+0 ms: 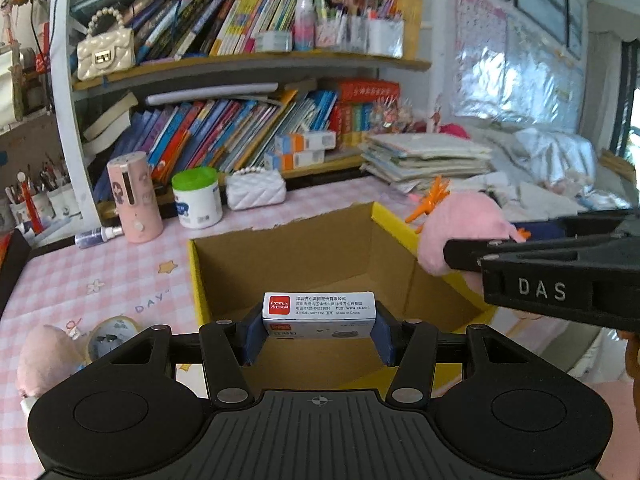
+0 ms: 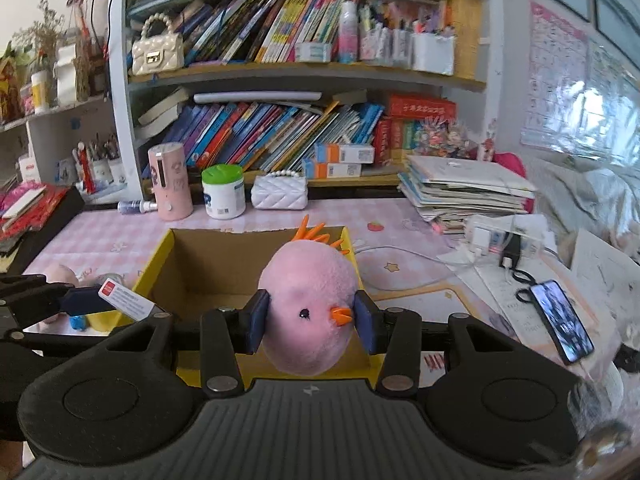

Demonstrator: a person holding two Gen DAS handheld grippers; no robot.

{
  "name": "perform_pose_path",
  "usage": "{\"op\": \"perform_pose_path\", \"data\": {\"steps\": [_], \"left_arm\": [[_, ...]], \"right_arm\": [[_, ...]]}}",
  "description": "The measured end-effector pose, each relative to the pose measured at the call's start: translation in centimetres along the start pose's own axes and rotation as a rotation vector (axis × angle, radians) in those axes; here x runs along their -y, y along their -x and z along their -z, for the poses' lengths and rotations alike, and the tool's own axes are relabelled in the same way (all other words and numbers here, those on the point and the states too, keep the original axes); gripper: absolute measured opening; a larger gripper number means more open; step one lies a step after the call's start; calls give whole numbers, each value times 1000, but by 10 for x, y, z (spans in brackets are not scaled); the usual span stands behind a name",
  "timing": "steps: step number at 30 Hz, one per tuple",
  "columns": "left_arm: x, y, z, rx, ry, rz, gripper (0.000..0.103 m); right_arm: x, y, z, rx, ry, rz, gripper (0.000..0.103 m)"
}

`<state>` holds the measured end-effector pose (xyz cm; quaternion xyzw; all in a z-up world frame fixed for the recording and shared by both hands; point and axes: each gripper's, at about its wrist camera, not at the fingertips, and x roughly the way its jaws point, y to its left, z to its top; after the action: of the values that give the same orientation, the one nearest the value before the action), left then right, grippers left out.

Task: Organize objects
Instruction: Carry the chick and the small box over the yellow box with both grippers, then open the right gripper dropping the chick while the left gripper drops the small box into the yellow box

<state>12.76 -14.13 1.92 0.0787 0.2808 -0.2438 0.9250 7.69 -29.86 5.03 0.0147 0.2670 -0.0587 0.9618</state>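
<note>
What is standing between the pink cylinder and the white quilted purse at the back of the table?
A white tub with a green lid stands between the pink cylinder and the white quilted purse. Both wrist views show it.

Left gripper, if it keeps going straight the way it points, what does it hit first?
Probably the inside of the open cardboard box, floor or far wall; depth is unclear. The left gripper holds a small box.

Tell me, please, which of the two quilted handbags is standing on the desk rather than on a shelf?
The white quilted handbag, beside the green-lidded tub; the cream handbag sits on the upper shelf.
</note>
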Motion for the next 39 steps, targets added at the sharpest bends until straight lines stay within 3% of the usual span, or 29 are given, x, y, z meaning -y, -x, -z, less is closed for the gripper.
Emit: {"op": "perform_pose_path", "data": {"steps": [7, 16, 26, 31, 37, 39], "left_arm": [[10, -45, -3, -84, -12, -65, 52], [15, -81, 0, -170, 5, -122, 52], [12, -97, 6, -229, 21, -156, 53], [10, -99, 8, -241, 31, -167, 53], [10, -91, 7, -213, 42, -175, 56], [10, -85, 5, -189, 42, -179, 62]], "right_arm": [[13, -64, -17, -67, 95, -74, 42], [0, -143, -21, -202, 277, -181, 42], [-8, -175, -8, -293, 349, -223, 43], [-10, -178, -2, -296, 380, -216, 43], [-8, -176, -4, -302, 342, -226, 43], [-6, -172, -5, -294, 322, -225, 43]]}}
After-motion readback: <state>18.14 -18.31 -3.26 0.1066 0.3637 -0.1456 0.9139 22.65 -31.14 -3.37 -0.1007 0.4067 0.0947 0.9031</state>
